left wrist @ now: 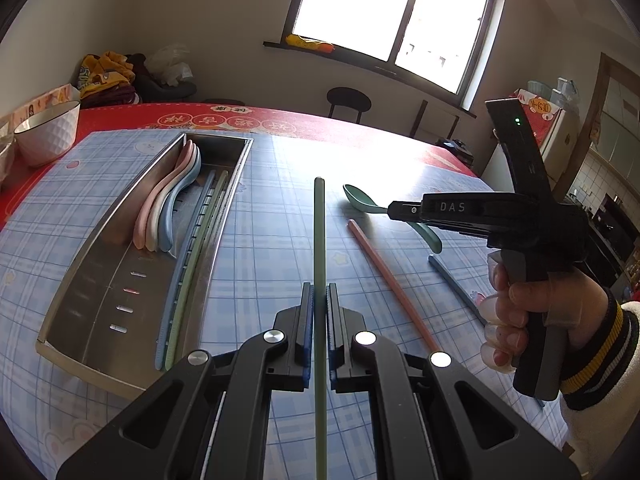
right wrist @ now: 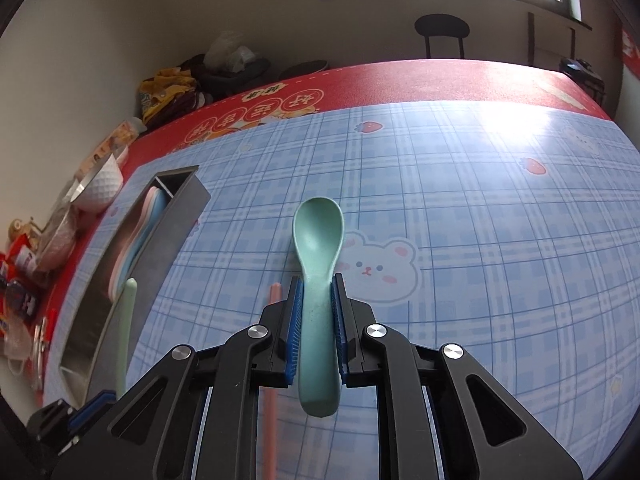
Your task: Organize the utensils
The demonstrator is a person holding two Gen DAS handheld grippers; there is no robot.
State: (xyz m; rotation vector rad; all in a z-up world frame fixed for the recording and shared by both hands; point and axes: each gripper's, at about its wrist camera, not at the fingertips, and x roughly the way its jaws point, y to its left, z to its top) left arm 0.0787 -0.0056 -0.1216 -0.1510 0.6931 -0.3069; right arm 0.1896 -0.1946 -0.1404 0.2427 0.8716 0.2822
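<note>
My left gripper (left wrist: 320, 292) is shut on a pale green chopstick (left wrist: 319, 232), which points away over the blue plaid mat. That chopstick (right wrist: 126, 320) also shows at the left of the right wrist view, beside the steel tray. My right gripper (right wrist: 317, 280) is shut on the handle of a mint green spoon (right wrist: 318, 232), bowl forward and facing up. From the left wrist view, the right gripper (left wrist: 394, 208) reaches in from the right over this spoon (left wrist: 358, 196). A pink chopstick (left wrist: 384, 272) and a dark blue chopstick (left wrist: 456, 280) lie on the mat.
A long steel tray (left wrist: 104, 296) lies at the left, holding pink, white and blue spoons (left wrist: 160, 208) in one lane and chopsticks (left wrist: 200, 232) in the other. A white bowl (left wrist: 48, 132) and snack packets sit at the table's left edge. A stool stands beyond the table.
</note>
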